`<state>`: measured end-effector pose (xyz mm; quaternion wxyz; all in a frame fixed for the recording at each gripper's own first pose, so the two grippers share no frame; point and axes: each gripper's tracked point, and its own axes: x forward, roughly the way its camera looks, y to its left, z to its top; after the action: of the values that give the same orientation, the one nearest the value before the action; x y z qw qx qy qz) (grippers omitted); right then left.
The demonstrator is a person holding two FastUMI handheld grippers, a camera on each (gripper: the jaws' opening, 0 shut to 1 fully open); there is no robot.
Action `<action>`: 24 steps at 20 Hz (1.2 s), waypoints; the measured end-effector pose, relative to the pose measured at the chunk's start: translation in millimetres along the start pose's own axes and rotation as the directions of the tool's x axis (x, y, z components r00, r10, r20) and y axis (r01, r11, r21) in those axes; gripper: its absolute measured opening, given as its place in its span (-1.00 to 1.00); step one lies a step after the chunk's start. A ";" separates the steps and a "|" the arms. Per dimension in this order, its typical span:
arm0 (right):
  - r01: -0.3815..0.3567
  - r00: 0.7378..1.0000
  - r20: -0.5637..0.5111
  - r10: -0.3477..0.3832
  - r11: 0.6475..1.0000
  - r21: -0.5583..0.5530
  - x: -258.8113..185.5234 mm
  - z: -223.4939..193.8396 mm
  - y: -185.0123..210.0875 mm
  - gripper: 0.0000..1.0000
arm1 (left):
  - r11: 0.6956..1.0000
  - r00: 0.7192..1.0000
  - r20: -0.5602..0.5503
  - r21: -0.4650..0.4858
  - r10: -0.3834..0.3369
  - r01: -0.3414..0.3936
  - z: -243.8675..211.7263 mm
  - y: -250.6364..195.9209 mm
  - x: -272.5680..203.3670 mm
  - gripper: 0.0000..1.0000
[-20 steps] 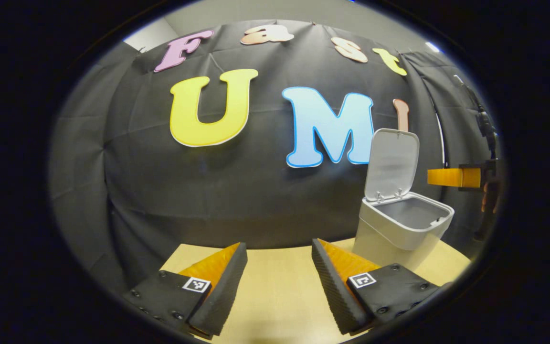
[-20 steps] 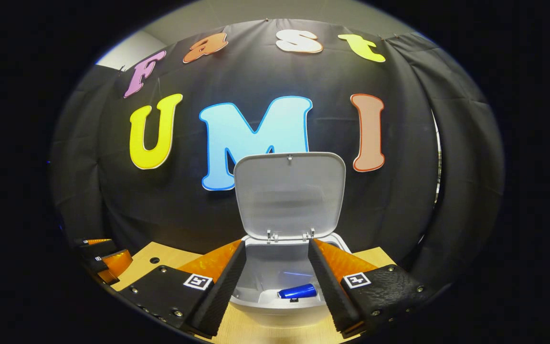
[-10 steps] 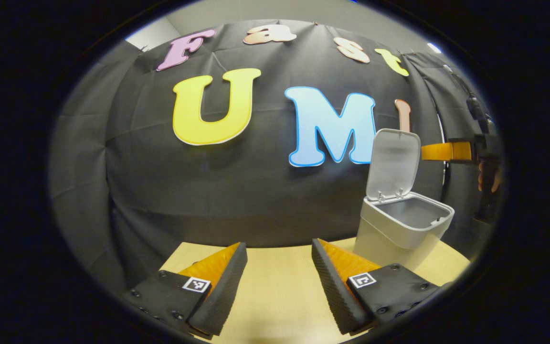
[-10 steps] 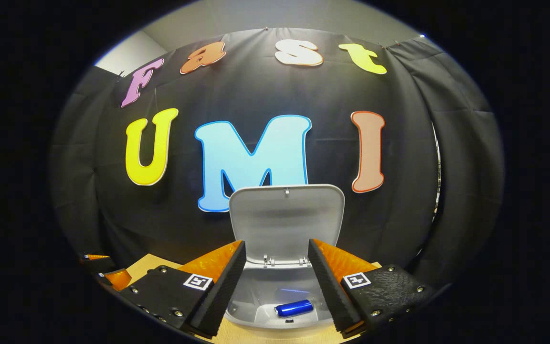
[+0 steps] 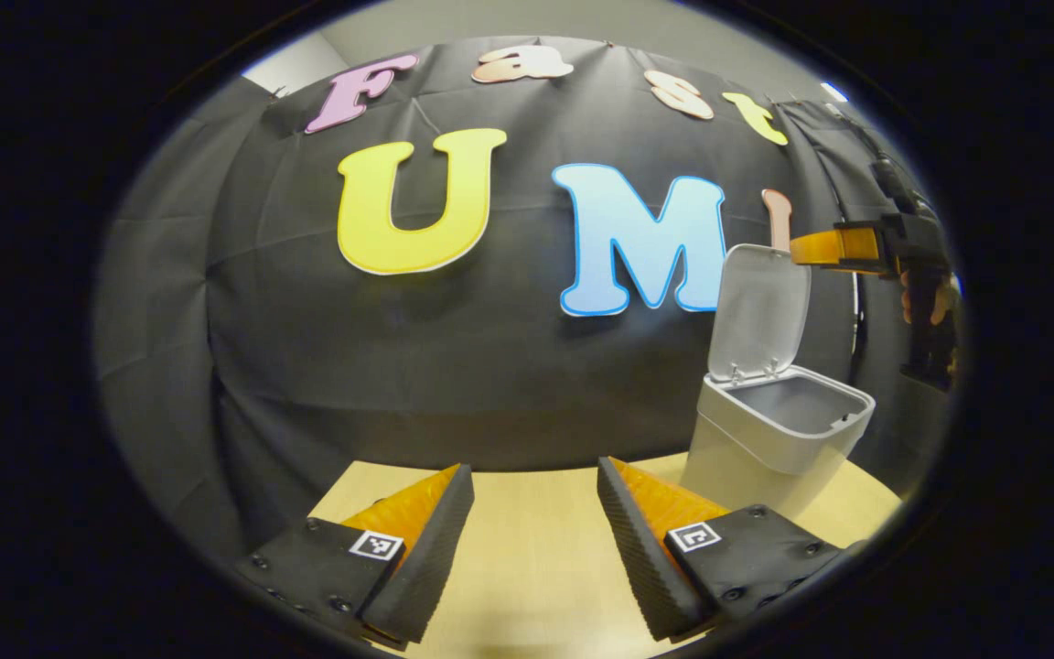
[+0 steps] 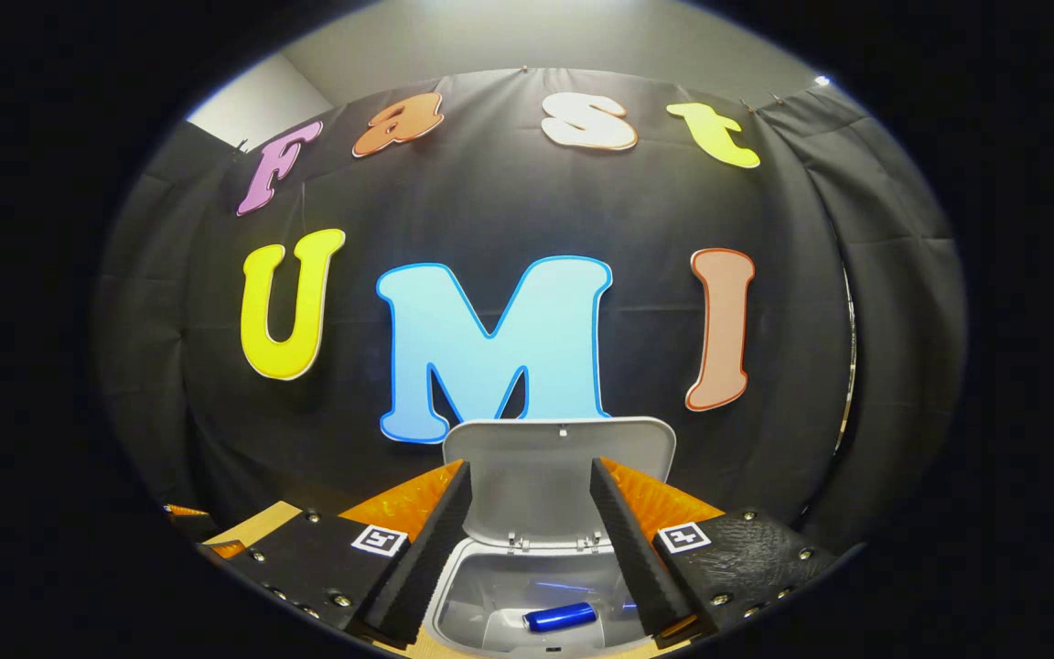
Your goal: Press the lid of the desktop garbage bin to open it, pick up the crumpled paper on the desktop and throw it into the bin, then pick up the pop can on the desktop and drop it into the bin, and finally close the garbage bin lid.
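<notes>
A grey desktop bin (image 5: 779,435) stands at the right of the wooden table with its lid (image 5: 758,311) raised upright. In the right gripper view I look down into the bin (image 6: 490,595), where a blue pop can (image 6: 562,618) lies on its side. My right gripper (image 6: 527,522) hovers open and empty above the bin, level with the lid (image 6: 564,467). In the left gripper view that right gripper (image 5: 824,249) reaches in from the right beside the lid's top edge. My left gripper (image 5: 532,526) is open and empty over the table, left of the bin. The crumpled paper is hidden.
The light wooden table (image 5: 527,549) stretches under my left gripper, with the black cloth wall close behind it. A hand (image 5: 925,297) holds the right gripper at the far right. A curtain seam (image 6: 847,366) hangs at the right.
My right gripper has risen from just above the bin's opening to the height of the lid's top edge. The left gripper has barely moved. The can lies still in the bin.
</notes>
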<state>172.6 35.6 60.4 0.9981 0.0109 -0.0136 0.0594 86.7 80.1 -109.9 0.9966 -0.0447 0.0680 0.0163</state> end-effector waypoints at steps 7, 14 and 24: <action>0.015 0.998 0.058 -0.013 1.000 -0.025 21.1 29.6 -9.5 0.62 | 1.000 1.000 -0.014 -0.009 0.006 -0.006 -5.7 2.7 1.1 0.80; 0.041 0.995 0.089 -0.037 0.999 -0.036 45.0 41.9 -13.8 0.68 | 1.000 0.999 -0.028 -0.015 0.018 -0.018 -12.8 10.6 0.5 0.80; 0.088 0.994 0.073 -0.086 0.995 -0.037 74.9 32.4 -28.7 0.68 | 0.998 0.996 -0.063 -0.030 0.059 -0.061 -26.7 34.6 -5.7 0.80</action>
<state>249.5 15.3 94.4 0.9986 -0.0064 -0.0501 0.0151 76.2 112.0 -138.5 0.9922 -0.0592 0.1001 0.0459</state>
